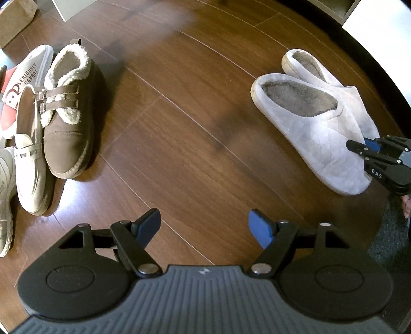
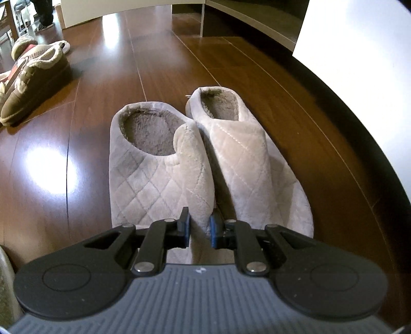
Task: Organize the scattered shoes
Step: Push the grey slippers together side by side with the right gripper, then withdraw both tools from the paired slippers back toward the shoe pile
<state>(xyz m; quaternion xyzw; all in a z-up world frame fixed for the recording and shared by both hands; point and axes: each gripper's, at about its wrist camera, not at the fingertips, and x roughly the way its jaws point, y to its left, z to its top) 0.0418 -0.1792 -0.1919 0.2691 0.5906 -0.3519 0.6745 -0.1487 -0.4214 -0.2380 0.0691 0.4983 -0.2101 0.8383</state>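
Observation:
Two pale grey quilted slippers lie side by side on the wood floor. In the right wrist view the left slipper (image 2: 151, 174) partly overlaps the right slipper (image 2: 246, 159). My right gripper (image 2: 199, 228) is shut on the toe edge of the left slipper; it also shows in the left wrist view (image 1: 364, 150) at the slippers' toes (image 1: 321, 133). My left gripper (image 1: 204, 226) is open and empty above bare floor. A brown fleece-lined shoe (image 1: 69, 110), a cream loafer (image 1: 29, 156) and a white and red slipper (image 1: 23, 82) lie at the left.
A beige sneaker (image 1: 5, 200) shows at the far left edge. A cardboard box (image 1: 15, 20) stands at the back left. A white cabinet (image 2: 359, 33) with a dark open shelf stands at the back right. A dark mat (image 1: 393, 244) lies at the right.

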